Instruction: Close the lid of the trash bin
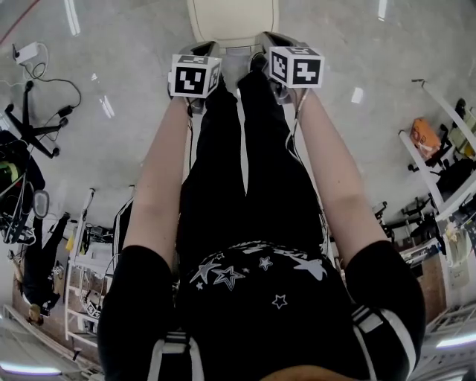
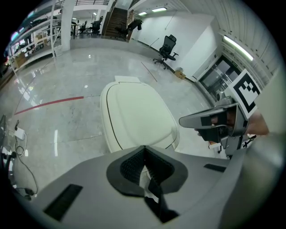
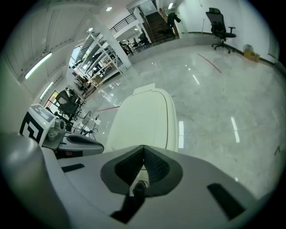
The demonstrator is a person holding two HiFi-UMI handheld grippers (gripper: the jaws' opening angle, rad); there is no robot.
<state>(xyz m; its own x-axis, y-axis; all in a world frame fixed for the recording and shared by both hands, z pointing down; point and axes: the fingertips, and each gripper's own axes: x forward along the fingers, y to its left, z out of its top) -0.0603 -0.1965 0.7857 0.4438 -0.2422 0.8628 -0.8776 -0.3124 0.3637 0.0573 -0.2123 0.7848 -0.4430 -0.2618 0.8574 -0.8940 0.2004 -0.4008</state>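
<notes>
The cream trash bin [image 1: 232, 21] stands on the floor just ahead of both grippers. Its lid [image 2: 136, 114] lies flat on the bin body, with a thin dark seam around its edge; it also fills the middle of the right gripper view [image 3: 145, 118]. My left gripper [image 2: 144, 146] hovers just short of the lid's near edge, jaws pressed together with nothing between them. My right gripper [image 3: 143, 146] is beside it at the same height, likewise shut and empty. In the head view the two marker cubes [image 1: 195, 74] [image 1: 296, 65] sit side by side below the bin.
Polished grey floor surrounds the bin. A red line [image 2: 49, 103] crosses the floor to the left, and cables with a power strip [image 2: 18, 134] lie nearby. An office chair [image 2: 167, 47] stands far back. Shelving racks [image 3: 103, 58] and a tripod [image 1: 30, 119] stand off to the sides.
</notes>
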